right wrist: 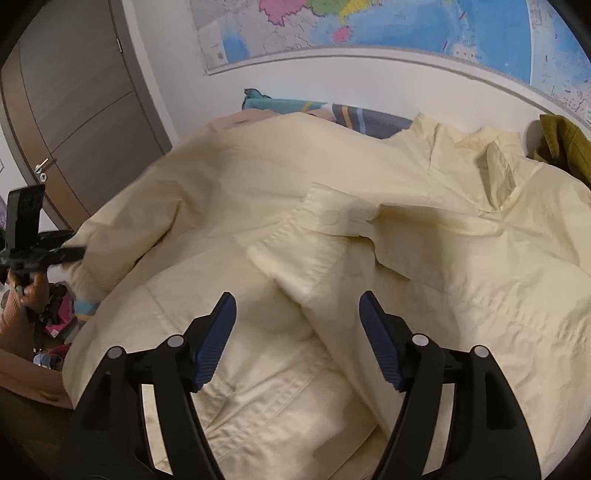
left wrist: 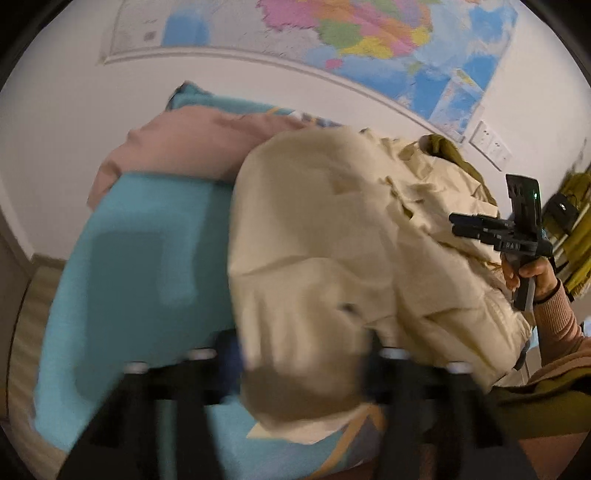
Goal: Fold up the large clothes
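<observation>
A large cream jacket (right wrist: 369,229) lies spread over the bed; it also shows in the left wrist view (left wrist: 332,236). My left gripper (left wrist: 303,354) is blurred and holds a fold of the jacket's edge between its fingers, lifted off the blue sheet. In the right wrist view the left gripper (right wrist: 74,254) sits at the jacket's left edge, gripping the cloth. My right gripper (right wrist: 297,314) is open and empty, hovering just above the jacket's middle, near a sleeve cuff (right wrist: 295,251). It also shows at the right in the left wrist view (left wrist: 458,225).
The bed has a blue sheet (left wrist: 147,258) with a pink pillow (left wrist: 177,147) at the far side. An olive garment (right wrist: 565,144) lies at the far right. A map (right wrist: 369,29) hangs on the wall. A brown door (right wrist: 74,92) stands at left.
</observation>
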